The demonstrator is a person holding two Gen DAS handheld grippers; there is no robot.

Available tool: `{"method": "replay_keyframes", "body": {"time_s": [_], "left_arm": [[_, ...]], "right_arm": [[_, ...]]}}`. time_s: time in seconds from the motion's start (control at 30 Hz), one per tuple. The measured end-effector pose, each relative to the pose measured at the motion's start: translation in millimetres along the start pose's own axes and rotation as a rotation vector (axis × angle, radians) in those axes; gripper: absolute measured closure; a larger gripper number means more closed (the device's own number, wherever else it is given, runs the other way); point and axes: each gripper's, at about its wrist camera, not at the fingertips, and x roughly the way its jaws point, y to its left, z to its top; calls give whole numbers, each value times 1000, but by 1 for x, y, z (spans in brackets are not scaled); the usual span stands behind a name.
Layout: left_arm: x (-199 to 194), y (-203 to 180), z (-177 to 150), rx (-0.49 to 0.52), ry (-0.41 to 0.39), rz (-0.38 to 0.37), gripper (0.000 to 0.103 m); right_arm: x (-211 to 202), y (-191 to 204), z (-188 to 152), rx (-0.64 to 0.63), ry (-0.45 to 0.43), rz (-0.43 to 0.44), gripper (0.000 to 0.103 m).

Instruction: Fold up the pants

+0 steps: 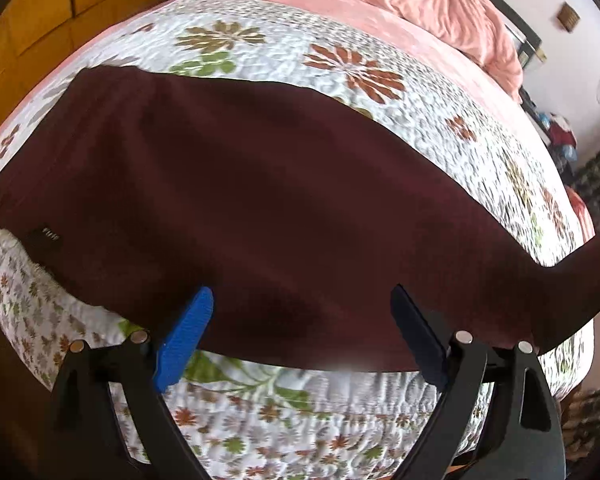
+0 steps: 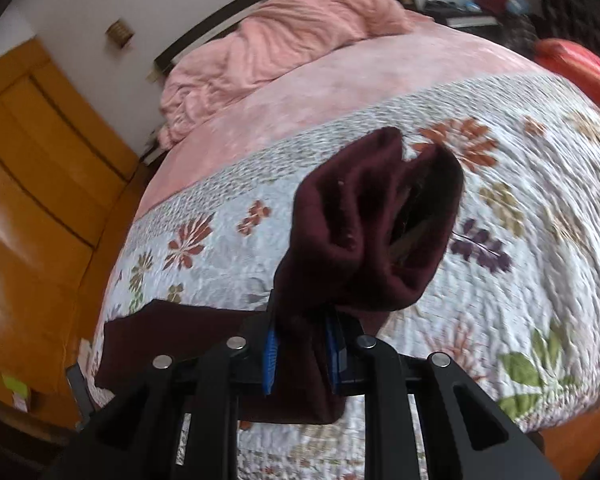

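Quilt [image 1: 284, 396] bare beyond pants [image 1: 240, 200] | left gripper [image 1: 302, 300] jaws wide, empty | right gripper [image 2: 300, 354] clamps cuff

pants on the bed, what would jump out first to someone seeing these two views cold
The dark maroon pants spread wide across the floral quilt, filling the middle of the left wrist view. In the right wrist view, a bunched end of them stands up from the right gripper, shut on the cloth. The left gripper is open over the pants' near edge, and a rumpled pink blanket is heaped at the far end of the bed.
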Motion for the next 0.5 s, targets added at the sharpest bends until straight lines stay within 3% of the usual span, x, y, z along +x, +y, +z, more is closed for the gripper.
{"method": "replay_keyframes", "body": {"time_s": [0.3, 0.5], "left_arm": [[-8, 24, -1, -65, -7, -17, 13], [-11, 33, -3, -85, -9, -23, 13]], "right_arm": [[51, 97, -16, -170, 107, 85, 83], [89, 142, -43, -258, 196, 90, 84]]}}
